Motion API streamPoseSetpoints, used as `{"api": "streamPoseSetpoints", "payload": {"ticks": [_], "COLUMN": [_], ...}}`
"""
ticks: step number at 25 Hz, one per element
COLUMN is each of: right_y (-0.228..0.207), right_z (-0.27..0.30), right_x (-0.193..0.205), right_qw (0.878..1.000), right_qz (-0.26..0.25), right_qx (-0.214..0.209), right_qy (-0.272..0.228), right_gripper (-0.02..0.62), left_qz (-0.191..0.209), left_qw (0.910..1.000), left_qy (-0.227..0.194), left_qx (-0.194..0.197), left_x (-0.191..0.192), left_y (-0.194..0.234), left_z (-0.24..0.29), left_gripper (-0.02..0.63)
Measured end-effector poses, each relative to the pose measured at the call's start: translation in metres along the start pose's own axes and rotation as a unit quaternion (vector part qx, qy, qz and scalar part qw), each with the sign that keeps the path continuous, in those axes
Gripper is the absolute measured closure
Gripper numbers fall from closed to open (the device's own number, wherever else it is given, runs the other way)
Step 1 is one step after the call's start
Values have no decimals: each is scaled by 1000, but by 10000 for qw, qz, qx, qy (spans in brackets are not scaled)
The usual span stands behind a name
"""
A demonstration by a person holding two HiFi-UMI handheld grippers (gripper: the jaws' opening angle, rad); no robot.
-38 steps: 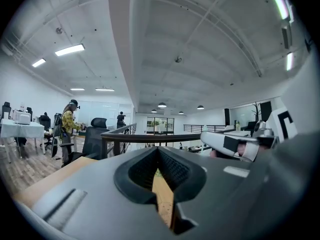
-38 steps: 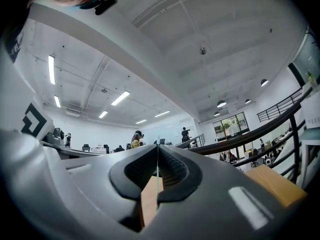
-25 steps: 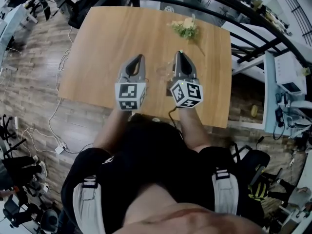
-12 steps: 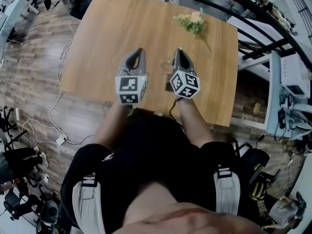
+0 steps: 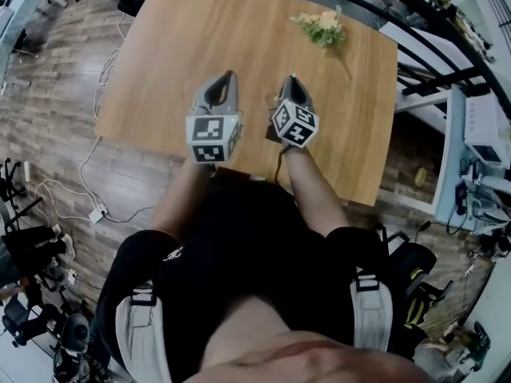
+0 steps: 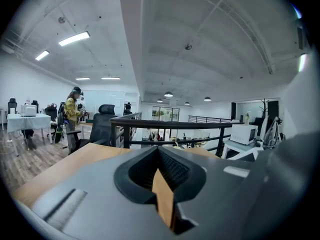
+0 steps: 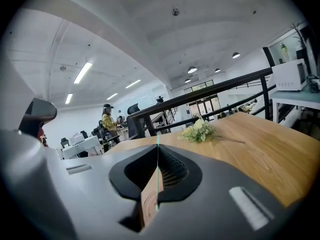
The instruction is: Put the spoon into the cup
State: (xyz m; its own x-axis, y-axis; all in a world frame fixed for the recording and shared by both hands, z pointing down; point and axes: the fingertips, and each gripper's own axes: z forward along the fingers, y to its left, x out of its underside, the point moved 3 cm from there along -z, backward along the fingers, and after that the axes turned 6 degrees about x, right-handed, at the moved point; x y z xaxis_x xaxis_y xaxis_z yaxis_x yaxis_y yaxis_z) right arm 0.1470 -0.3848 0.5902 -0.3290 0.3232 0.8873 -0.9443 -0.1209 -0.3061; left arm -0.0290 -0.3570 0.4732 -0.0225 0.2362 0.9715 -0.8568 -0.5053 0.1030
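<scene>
- I am holding the spoon (image 7: 157, 176) in my right tongs (image 7: 158, 149), the jaws clamping it. It is showing only as a thin pale green edge in the seam between them.
- Its long axis is running along the jaws, in line with the tongs. Its far end is poking just past the jaw tips, pointing away from me across the table (image 5: 160, 54), a little left of the flowers (image 7: 199, 131).
- Seen edge-on like this, it is giving me no way of telling bowl from handle, and the part nearer my hand is hiding behind the jaws.
- In the head view the spoon is too thin to pick out. There the right tongs are over the near middle of the table, with the marker cube (image 5: 295, 124) covering their rear.
- My left tongs (image 6: 159, 151) are sitting with jaws pressed together at the tips and nothing between them. Only a wedge of table wood is showing through the gap behind the tips.
- The two tongs are lying side by side, near each other but apart, both pointing away from me.
- I am not managing to make out the cup in any view, and the marker cube is covering part of the space between the tongs.
- The flowers are lying near the far right corner, well apart from both tongs.
- A dark railing (image 6: 165, 124) is running beyond the table's far edge.
</scene>
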Motion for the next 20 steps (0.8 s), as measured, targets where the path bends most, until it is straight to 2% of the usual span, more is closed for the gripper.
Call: {"api": "streamPoseSetpoints", "payload": {"ticks": [10,15,20], "right_y": [-2,-8,-15], "right_z": [16,17,18], "right_x": [23,43,58], "right_qw": [9992,9956,9927], "right_qz": [99,533,694], "right_qx": [180,300,610], "right_qy": [334,703,769], "right_gripper": [593,592,592], "left_qz": [84,109,91], "left_qw": [9999,9999,9999], "left_qy": [85,78,42], "left_qx": [-51,-94,-74], "left_x": [-1,2,1], "left_y": [9,11,15], "left_z": [-2,-4,-8], "left_gripper": [594,594,594]}}
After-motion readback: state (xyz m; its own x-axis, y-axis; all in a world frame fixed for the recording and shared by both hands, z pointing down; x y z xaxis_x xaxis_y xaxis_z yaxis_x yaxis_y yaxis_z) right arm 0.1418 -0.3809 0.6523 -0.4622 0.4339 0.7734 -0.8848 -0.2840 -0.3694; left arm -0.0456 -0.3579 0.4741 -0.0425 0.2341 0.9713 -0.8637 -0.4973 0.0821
